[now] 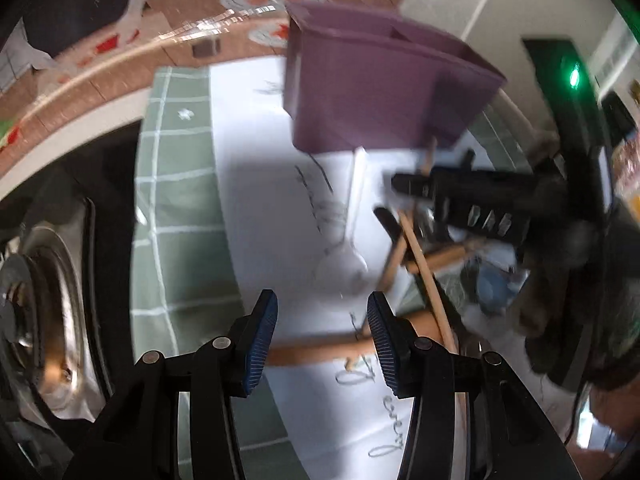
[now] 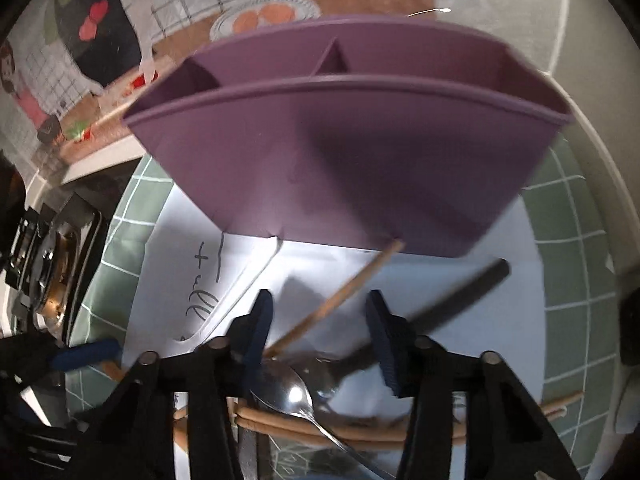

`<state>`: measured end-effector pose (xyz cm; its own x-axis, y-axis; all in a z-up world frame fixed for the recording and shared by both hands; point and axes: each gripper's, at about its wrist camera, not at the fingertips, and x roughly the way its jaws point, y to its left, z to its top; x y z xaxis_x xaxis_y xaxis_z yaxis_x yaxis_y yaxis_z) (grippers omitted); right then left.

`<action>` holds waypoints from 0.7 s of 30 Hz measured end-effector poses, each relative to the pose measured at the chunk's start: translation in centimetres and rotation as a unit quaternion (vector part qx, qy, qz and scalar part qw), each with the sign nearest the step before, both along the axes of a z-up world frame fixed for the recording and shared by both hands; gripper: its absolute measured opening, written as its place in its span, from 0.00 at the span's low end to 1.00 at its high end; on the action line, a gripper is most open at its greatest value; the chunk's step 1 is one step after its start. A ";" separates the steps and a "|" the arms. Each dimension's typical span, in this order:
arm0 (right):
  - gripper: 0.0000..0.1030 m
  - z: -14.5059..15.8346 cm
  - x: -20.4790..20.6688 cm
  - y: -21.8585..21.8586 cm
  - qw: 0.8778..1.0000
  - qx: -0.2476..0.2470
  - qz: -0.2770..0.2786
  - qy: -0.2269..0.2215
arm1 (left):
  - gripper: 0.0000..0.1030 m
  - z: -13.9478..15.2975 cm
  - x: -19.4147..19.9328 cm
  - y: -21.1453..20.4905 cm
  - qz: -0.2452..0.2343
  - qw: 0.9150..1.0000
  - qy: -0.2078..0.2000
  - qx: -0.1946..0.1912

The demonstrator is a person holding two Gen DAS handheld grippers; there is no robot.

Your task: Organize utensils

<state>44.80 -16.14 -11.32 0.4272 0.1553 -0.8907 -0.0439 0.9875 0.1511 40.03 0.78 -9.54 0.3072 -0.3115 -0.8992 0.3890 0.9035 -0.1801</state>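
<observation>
A purple divided organizer (image 1: pixel 380 80) (image 2: pixel 340 152) stands on white paper at the back. My left gripper (image 1: pixel 322 344) hangs open over a wooden handle (image 1: pixel 316 354) that lies crosswise under its pads without being pressed. A white plastic spoon (image 1: pixel 344 264) lies just beyond. My right gripper (image 2: pixel 320 332) (image 1: pixel 404 188) is over the utensil pile, jaws apart. A wooden chopstick (image 2: pixel 340 300), a black-handled utensil (image 2: pixel 452 304) and a metal spoon (image 2: pixel 288 392) lie between and below its fingers; motion blur hides any contact. One blue pad (image 2: pixel 86 354) of the left gripper shows at the left.
A green checked cloth (image 1: pixel 176 200) (image 2: pixel 576 240) lies under the handwritten paper (image 1: pixel 272 200). A gas stove burner (image 1: pixel 40 300) (image 2: pixel 52 280) sits at the left. More wooden handles (image 2: pixel 360 428) lie near the front. A decorated wall rises behind the organizer.
</observation>
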 end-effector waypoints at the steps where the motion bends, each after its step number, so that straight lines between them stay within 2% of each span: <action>1: 0.24 -0.1 0.0 0.3 1.000 -0.009 0.012 0.002 | 0.47 0.1 0.4 -0.1 0.000 1.000 0.002 0.002; 5: 0.18 0.4 -0.9 -0.8 1.000 0.001 0.031 0.002 | 0.47 -0.3 2.2 -2.4 -0.022 0.999 0.015 0.018; 9: 0.17 1.3 -1.7 -3.8 1.000 0.009 0.016 -0.005 | 0.45 -0.9 4.1 -4.3 -0.047 0.998 0.019 0.027; 12: 0.17 1.5 -2.1 -6.1 1.000 0.007 -0.001 -0.006 | 0.39 -1.1 5.5 -5.5 -0.044 0.998 0.034 0.037; 15: 0.17 1.6 -2.7 -7.8 1.000 0.017 -0.010 -0.006 | 0.29 -1.5 6.9 -6.6 -0.038 0.997 0.050 0.048; 17: 0.17 1.7 -3.1 -8.6 1.000 0.025 -0.011 -0.008 | 0.22 -1.8 7.7 -7.0 -0.030 0.996 0.058 0.055; 21: 0.18 1.9 -3.7 -9.6 0.999 0.039 -0.005 -0.010 | 0.14 -2.1 8.6 -7.3 -0.016 0.996 0.068 0.057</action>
<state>41.07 -25.71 -9.47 0.4460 0.2197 -0.8677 -0.0374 0.9731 0.2272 48.67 -6.48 -11.59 0.1721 -0.2128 -0.9618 0.3963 0.9088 -0.1302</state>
